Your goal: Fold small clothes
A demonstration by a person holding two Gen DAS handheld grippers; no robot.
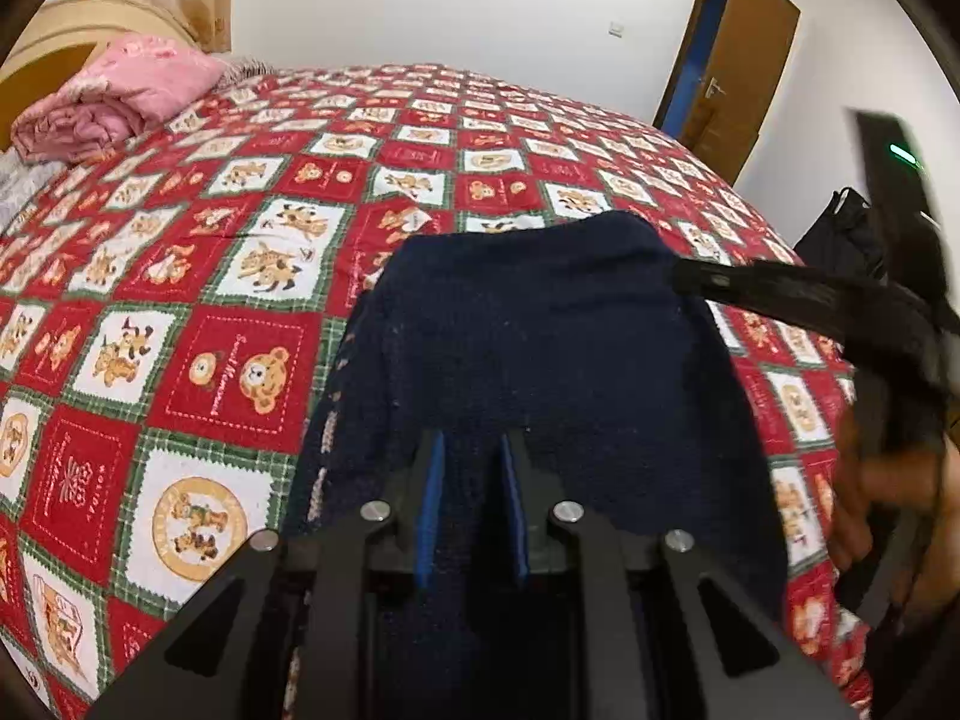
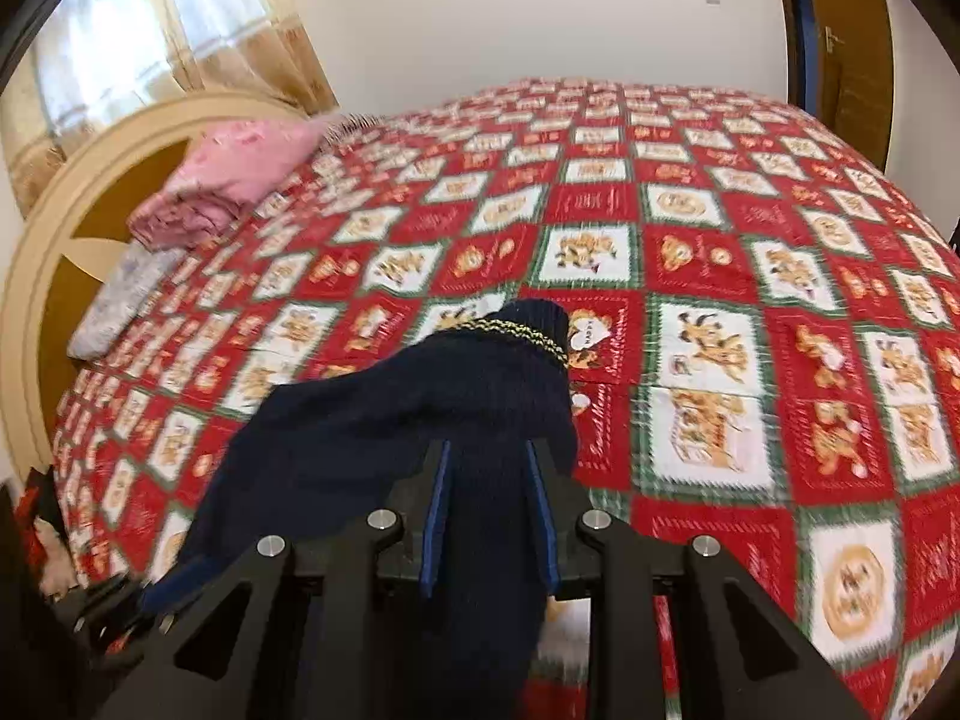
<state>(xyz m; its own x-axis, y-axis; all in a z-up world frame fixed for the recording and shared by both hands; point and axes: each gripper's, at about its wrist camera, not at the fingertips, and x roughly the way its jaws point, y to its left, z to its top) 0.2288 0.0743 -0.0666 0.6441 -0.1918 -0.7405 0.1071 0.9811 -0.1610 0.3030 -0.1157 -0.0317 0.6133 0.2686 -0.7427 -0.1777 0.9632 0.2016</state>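
Note:
A dark navy knitted sweater (image 1: 540,348) lies on the red patchwork bedspread (image 1: 198,300). My left gripper (image 1: 474,480) hovers low over its near part. The blue pads (image 1: 431,510) stand slightly apart, with knit showing in the gap and no visible pinch. In the right wrist view the sweater (image 2: 372,420) is bunched and lifted, its yellow-trimmed cuff (image 2: 540,324) sticking up. My right gripper (image 2: 489,480) is shut on a thick fold of it. From the left wrist view the right gripper (image 1: 690,279) reaches in blurred from the right, at the sweater's far right corner, held by a hand (image 1: 876,492).
A folded pink quilt (image 1: 120,96) and a grey pillow (image 2: 120,300) lie by the wooden headboard (image 2: 54,276) at the far left. A brown door (image 1: 732,66) stands open at the back right. A black bag (image 1: 840,234) sits beyond the bed's right edge.

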